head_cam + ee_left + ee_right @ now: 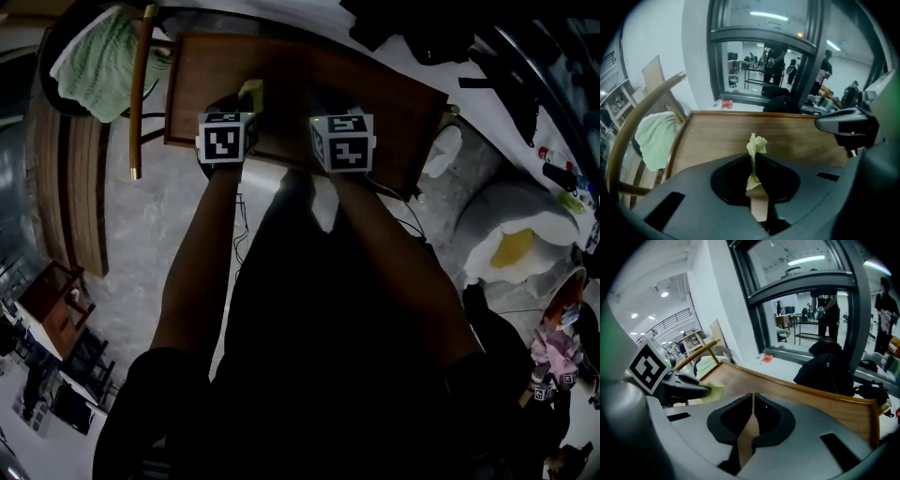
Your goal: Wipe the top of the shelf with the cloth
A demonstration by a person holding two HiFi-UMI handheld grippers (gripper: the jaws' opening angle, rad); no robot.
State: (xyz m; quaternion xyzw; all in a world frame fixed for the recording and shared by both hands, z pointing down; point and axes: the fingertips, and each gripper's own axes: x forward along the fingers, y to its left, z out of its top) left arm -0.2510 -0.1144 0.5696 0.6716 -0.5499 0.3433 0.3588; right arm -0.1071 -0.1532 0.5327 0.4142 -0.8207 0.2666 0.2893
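- The shelf (pixel 375 89) is lying under both grippers, and in this dim light I can't tell whether any of its top is wiped.
- The left gripper (pixel 753 164) is pinching the yellow-green cloth (pixel 756 144) over the shelf's near edge.
- The right gripper (pixel 752 411) is hovering alongside, jaws together on nothing.

The left gripper (pixel 753 158) and right gripper (pixel 753 404) have grey moulded bodies, black jaw pads and rectangular slots. Each carries a cube of black-and-white square markers: left cube (pixel 225 138), right cube (pixel 343 142). The person wears dark short sleeves (pixel 155 375).
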